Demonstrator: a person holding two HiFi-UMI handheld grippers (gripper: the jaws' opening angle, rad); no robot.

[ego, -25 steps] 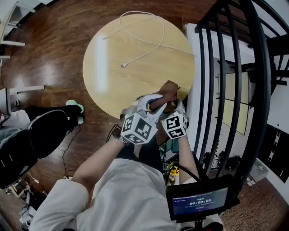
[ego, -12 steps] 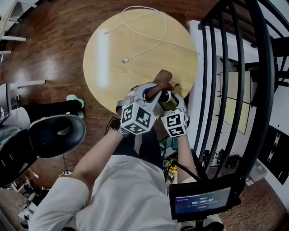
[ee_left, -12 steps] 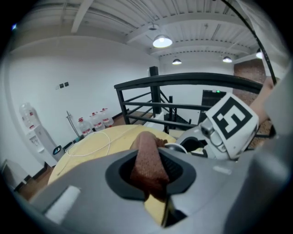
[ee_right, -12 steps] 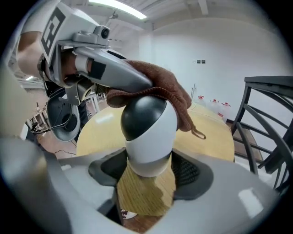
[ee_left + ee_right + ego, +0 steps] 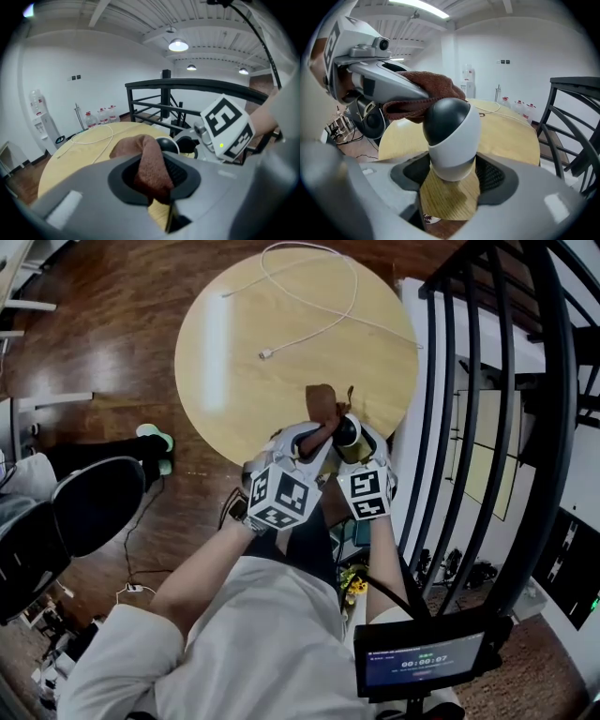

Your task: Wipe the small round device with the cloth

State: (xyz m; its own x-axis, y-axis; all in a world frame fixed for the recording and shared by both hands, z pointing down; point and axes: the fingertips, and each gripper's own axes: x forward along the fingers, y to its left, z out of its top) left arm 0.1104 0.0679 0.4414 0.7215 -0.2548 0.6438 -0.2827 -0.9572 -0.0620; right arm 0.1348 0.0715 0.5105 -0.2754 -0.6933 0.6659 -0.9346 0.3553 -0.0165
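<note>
Step in hand: wiping. The small round white device with black dome (image 5: 451, 133) is pinched in the right tool (image 5: 352, 442) at frame centre, over the near edge of the round wooden desk (image 5: 234, 352). The brown terry cloth (image 5: 150, 164) is pinched in the left tool (image 5: 314, 439) and laid against the dome. Next move, as judged: the cloth is rubbed across the dome while the device is held steady.

The cloth (image 5: 149, 161) was a brown, nubbly towelling, rough and matt. The small round device (image 5: 452, 136) had a smooth white plastic shell with a satin look, and a darker dome on top that took a faint gleam. The left gripper (image 5: 154, 178) and right gripper (image 5: 451, 180) were dull grey moulded plastic, their inner pads (image 5: 492, 176) black and finely textured. The table (image 5: 234, 381) was pale wood with a light sheen, the floor (image 5: 103, 324) darker, glossier boards. The railing (image 5: 544, 427) looked like black painted metal, and the cable (image 5: 319, 329) was smooth and white.
</note>
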